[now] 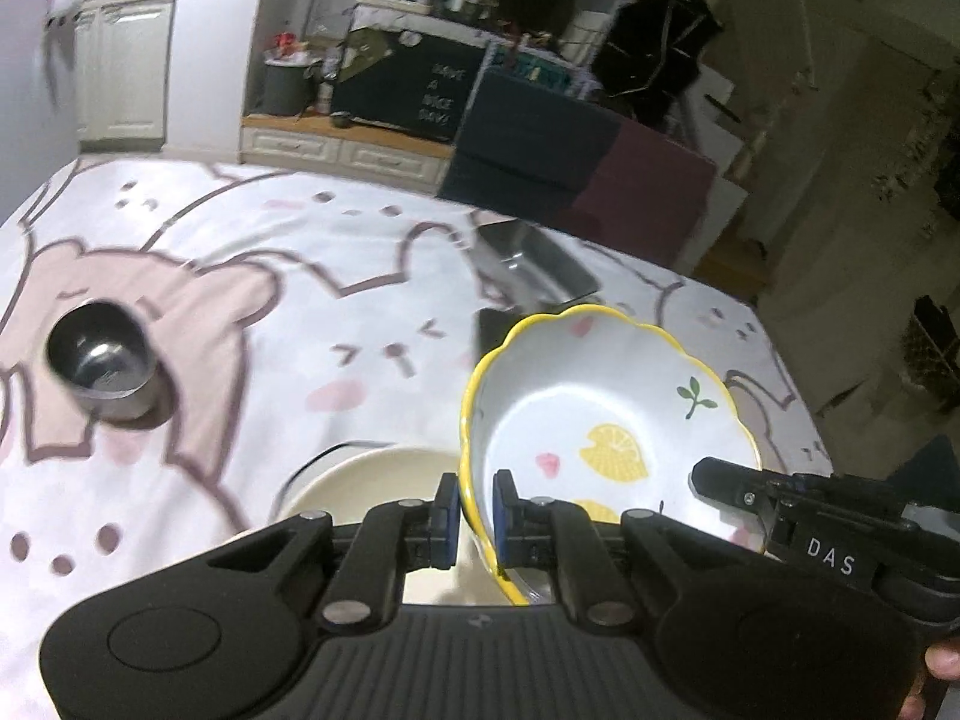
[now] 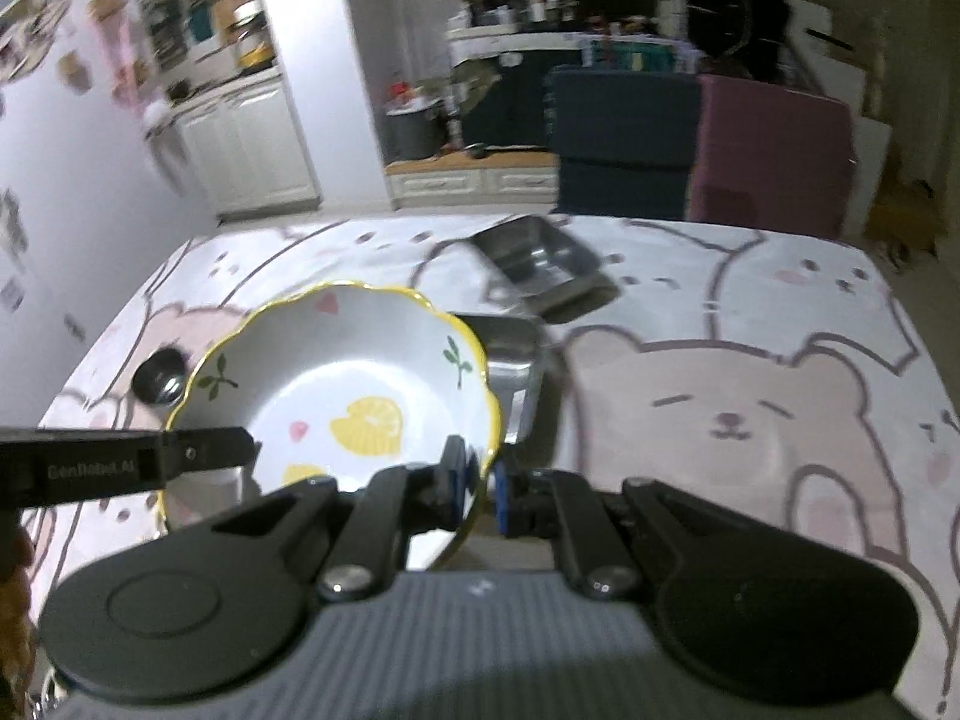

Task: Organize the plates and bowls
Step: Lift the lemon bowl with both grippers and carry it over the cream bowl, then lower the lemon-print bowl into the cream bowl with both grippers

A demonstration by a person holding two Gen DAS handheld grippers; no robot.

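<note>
Both grippers clamp the yellow-rimmed lemon bowl (image 1: 600, 420) by opposite rims, holding it tilted above the counter (image 1: 270, 228): the left gripper (image 1: 476, 519) and the right gripper (image 2: 477, 489) each have narrow jaws pinching the rim. A cream bowl (image 1: 360, 474) sits beneath, near the front edge; a steel cup (image 1: 102, 360) stands toward the left edge, and steel trays (image 2: 534, 255) lie toward the far edge.

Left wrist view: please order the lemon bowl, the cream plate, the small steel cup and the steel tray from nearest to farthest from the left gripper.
1. Lemon bowl, its rim in the left gripper.
2. Cream plate, just below.
3. Steel cup, far left.
4. Steel tray, behind the bowl.
</note>
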